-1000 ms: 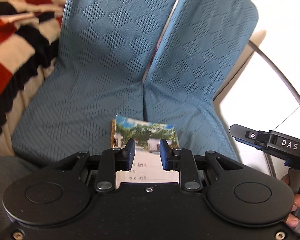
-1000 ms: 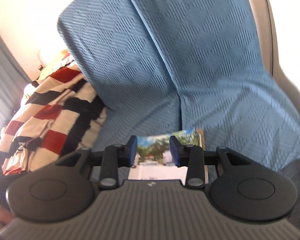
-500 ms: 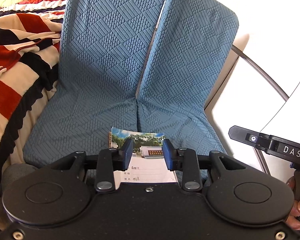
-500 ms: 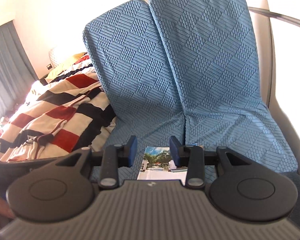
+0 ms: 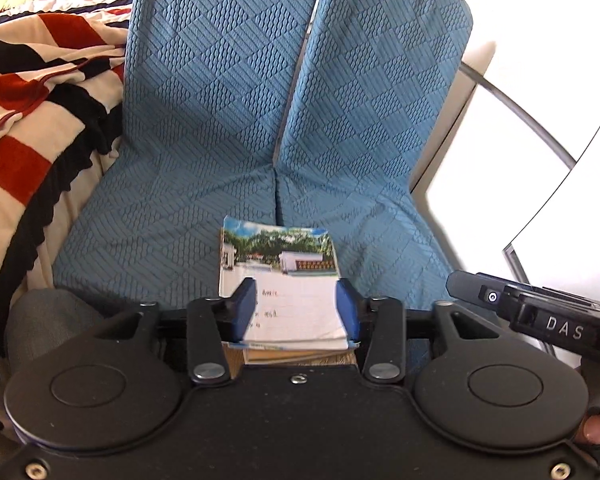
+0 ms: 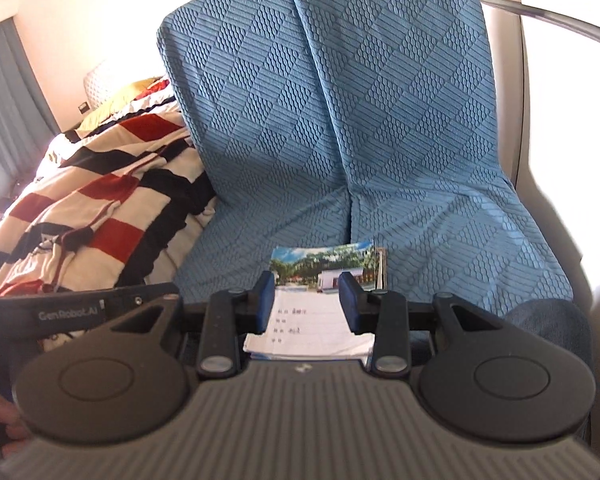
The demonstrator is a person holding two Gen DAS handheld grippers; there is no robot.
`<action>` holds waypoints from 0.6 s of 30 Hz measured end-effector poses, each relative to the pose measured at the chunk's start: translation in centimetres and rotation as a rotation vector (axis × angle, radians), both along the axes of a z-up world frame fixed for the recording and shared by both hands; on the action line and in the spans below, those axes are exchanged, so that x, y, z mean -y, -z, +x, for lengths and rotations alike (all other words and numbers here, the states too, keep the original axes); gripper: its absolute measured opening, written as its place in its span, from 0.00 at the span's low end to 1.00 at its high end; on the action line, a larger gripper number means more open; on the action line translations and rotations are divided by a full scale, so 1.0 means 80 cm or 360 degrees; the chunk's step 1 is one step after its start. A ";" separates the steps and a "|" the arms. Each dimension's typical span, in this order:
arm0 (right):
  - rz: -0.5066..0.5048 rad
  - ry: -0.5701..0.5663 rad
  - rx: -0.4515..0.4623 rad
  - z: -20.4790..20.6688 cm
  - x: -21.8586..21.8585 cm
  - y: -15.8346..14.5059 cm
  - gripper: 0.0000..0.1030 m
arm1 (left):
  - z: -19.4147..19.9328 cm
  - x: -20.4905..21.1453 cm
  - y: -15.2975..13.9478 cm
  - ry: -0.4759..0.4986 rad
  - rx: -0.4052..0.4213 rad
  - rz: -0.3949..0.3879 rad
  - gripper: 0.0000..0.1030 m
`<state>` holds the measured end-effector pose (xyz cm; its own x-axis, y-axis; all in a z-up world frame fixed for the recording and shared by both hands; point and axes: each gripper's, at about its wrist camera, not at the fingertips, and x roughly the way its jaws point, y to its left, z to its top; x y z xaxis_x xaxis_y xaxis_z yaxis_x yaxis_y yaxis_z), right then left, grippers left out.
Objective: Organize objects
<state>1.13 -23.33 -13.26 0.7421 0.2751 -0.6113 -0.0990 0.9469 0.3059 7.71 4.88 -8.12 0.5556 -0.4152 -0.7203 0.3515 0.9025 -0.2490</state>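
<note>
Blue quilted covers [image 5: 204,128] drape the seat and back of a chair in front of us, with a red, black and cream striped blanket [image 5: 32,92] heaped along its left side and bright white glare to the right. On the seat, near its front edge and straddling the seam between the two covers, lies a small stack of notebooks [image 5: 288,280]; the top one shows a photo of trees and a white building above lined paper with handwriting, and brownish covers peek out beneath it. Our left gripper [image 5: 296,308] hovers over the near end of the stack, its blue pads spreading apart, the top notebook seen between them; neither pad presses on it. Our right gripper [image 6: 307,302] sits partly spread over the same stack, its pads apart from the paper, gripping nothing. In the left view, the right gripper's body juts in at the lower right, with a fingertip [image 5: 598,428] on its handle.
</note>
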 end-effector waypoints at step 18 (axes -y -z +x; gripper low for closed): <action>-0.0047 0.0123 -0.0115 -0.015 0.016 0.038 1.00 | -0.024 -0.002 0.025 -0.0102 -0.0021 0.0068 0.97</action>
<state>-0.05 -24.60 -16.31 0.7142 0.1997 -0.6708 -0.0042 0.9596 0.2812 5.78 5.06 -10.12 0.5705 -0.3479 -0.7440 0.2897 0.9329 -0.2142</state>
